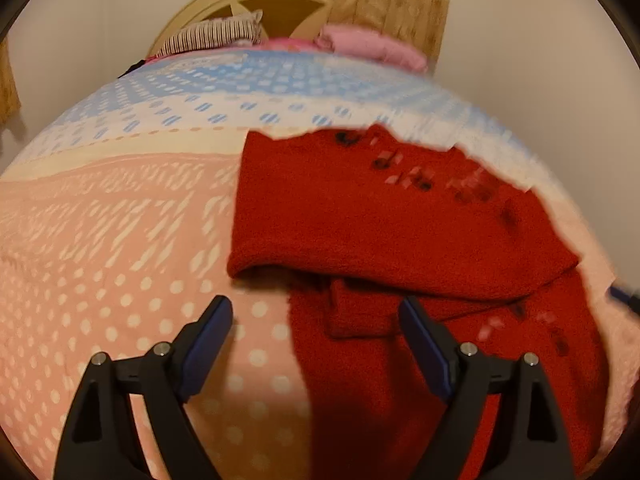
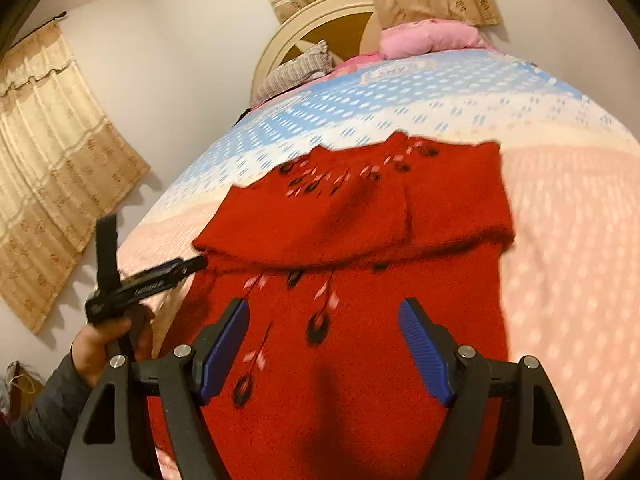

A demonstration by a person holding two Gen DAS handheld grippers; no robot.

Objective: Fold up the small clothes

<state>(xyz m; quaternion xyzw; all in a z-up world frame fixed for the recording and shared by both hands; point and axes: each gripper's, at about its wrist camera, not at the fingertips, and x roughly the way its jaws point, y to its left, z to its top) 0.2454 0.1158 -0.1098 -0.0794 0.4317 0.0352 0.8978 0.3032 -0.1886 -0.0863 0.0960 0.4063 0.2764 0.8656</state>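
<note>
A red knitted sweater [image 1: 392,224] with black and pink embroidery lies on the bed, one part folded over the rest and ending in a rolled edge [image 2: 360,248]. My left gripper [image 1: 315,306] is open just above the sweater's near left edge, nothing between its blue pads [image 1: 208,340]. Seen from the right wrist, the left gripper [image 2: 188,266] is at the sweater's left side, held by a hand [image 2: 104,336]. My right gripper [image 2: 324,306] is open above the sweater's lower half [image 2: 320,400], its jaws wide and empty.
The bedspread [image 1: 120,240] is pink with white dots near me and blue [image 2: 360,100] further off. A striped pillow [image 2: 296,72] and a pink pillow [image 2: 428,38] lie by the cream headboard [image 2: 320,12]. Beige curtains [image 2: 52,152] hang on the left wall.
</note>
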